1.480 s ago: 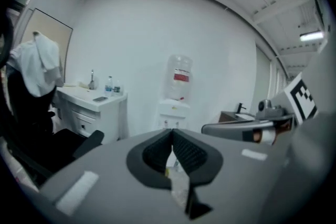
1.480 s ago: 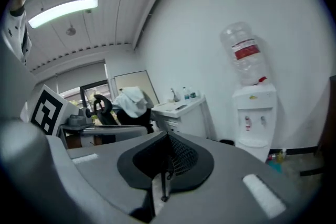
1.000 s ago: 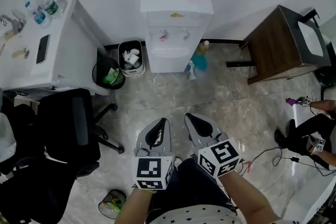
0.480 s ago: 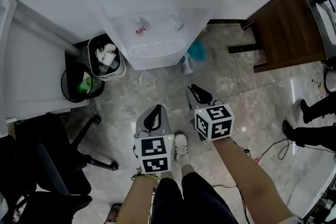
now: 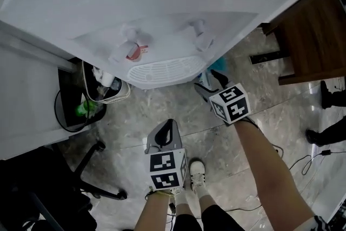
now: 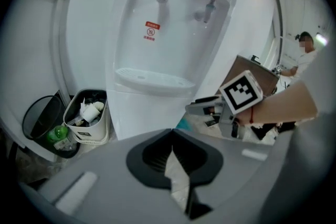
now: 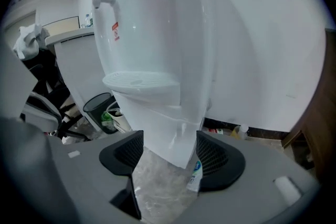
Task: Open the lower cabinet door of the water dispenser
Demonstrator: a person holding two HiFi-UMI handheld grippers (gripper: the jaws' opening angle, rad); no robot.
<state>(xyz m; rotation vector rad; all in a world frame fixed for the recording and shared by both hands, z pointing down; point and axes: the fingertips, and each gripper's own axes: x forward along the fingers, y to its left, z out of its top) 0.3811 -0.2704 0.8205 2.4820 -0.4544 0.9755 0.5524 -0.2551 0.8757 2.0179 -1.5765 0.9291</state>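
The white water dispenser (image 5: 162, 19) fills the top of the head view, and its drip tray (image 5: 167, 72) hides the lower cabinet door there. That door (image 6: 140, 115) shows below the tray in the left gripper view, and also in the right gripper view (image 7: 157, 120). My right gripper (image 5: 210, 83) is just right of the tray. Its jaws (image 7: 169, 152) are opening and stand wide, nothing between them, the cabinet's lower corner beyond the gap. My left gripper (image 5: 168, 127) hangs farther back over the floor, shut and holding nothing (image 6: 171, 136).
A white bin full of rubbish (image 5: 105, 86) and a black bin (image 5: 70, 111) stand left of the dispenser. A brown table (image 5: 316, 35) is at the right. A plastic bottle (image 7: 194, 176) lies on the floor by the dispenser's right side. An office chair base (image 5: 92, 170) is at the lower left.
The view has dropped low and close to the dispenser. Both grippers went down and forward, the right one farther, up to the dispenser's front. The right jaws went from shut to wide open.
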